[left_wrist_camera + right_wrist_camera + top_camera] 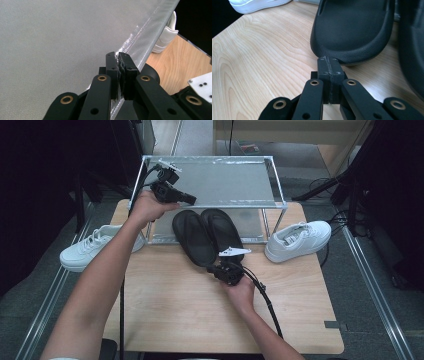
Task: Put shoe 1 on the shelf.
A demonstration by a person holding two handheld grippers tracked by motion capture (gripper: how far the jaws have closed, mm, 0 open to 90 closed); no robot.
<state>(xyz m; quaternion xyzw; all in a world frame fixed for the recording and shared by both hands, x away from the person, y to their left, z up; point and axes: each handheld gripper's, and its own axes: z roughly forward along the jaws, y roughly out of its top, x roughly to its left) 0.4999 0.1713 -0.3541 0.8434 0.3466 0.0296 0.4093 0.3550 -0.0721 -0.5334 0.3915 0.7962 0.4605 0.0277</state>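
Note:
Two black slippers lie side by side on the wooden table (200,315), toes under a metal shoe rack (220,180). My right gripper (209,267) is low at the near end of the left slipper (192,237). In the right gripper view its jaws (329,60) are shut with nothing between them, tips right at that slipper's (354,27) rim; the other slipper (412,50) lies to the right. My left gripper (192,199) hovers at the rack's front left edge. Its jaws (118,55) are shut over the front rail of the grey mesh shelf (50,37).
One white sneaker (299,240) stands on the table right of the rack; another (92,249) hangs over the table's left edge. Cables trail from both grippers. The near half of the table is bare wood. Dark floor and rails surround the table.

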